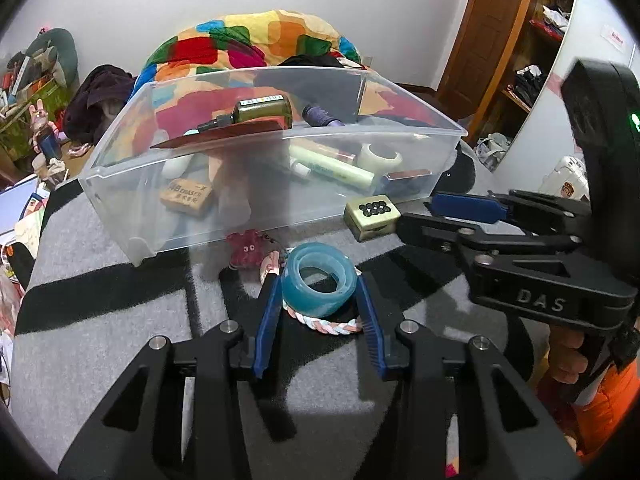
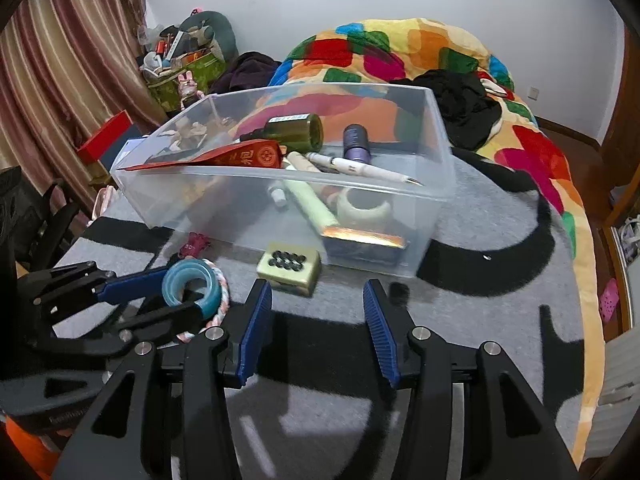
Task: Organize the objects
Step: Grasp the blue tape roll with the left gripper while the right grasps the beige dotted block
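Note:
A blue tape roll (image 1: 318,278) sits between the pads of my left gripper (image 1: 319,280), which is shut on it above a braided ring (image 1: 328,325); it also shows in the right wrist view (image 2: 191,287). My right gripper (image 2: 318,294) is open and empty, just short of a cream mahjong tile (image 2: 289,267), which also shows in the left wrist view (image 1: 372,216). A clear plastic bin (image 1: 276,184) behind holds a brown bottle (image 1: 262,110), a purple spool (image 2: 356,142), a white pen (image 2: 360,168), a red envelope (image 2: 224,158) and other items.
A small dark red plush charm (image 1: 248,246) lies by the bin's front wall. The grey and black blanket (image 2: 500,300) covers the bed. A colourful quilt (image 2: 420,48) and black clothing (image 2: 464,108) lie behind the bin.

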### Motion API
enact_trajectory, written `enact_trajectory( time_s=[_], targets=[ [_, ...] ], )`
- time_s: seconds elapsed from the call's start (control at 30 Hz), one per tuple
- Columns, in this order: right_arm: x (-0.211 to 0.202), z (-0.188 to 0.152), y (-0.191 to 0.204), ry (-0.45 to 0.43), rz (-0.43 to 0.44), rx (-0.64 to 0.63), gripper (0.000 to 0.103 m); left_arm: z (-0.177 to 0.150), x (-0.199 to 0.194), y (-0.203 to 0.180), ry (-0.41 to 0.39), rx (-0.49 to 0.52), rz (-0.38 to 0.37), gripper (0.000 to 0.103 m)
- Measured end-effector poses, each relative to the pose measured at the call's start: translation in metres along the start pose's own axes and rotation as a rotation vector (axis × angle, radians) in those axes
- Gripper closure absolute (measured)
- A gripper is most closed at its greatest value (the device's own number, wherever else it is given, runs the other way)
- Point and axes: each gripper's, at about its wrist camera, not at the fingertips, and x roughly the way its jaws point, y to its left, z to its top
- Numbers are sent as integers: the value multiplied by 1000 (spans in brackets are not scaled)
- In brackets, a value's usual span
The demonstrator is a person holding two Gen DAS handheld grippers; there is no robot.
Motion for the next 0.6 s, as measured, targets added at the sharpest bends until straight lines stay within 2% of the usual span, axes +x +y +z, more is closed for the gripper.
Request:
enact_trajectory(
  time_s=[0.3, 0.33, 0.4, 0.6],
  targets=[
    [26, 10, 16, 48, -13, -29, 57, 4, 5, -1, 1, 20, 8, 64],
    [28, 11, 16, 58, -11, -29, 58, 4, 5, -1, -1, 20, 9, 63],
    [29, 10, 15, 61, -6, -27, 68, 3, 12, -1, 24, 22, 22, 63],
    [18, 6, 11, 30, -2, -16, 69, 4, 14, -4, 14, 37, 42, 63]
  ],
)
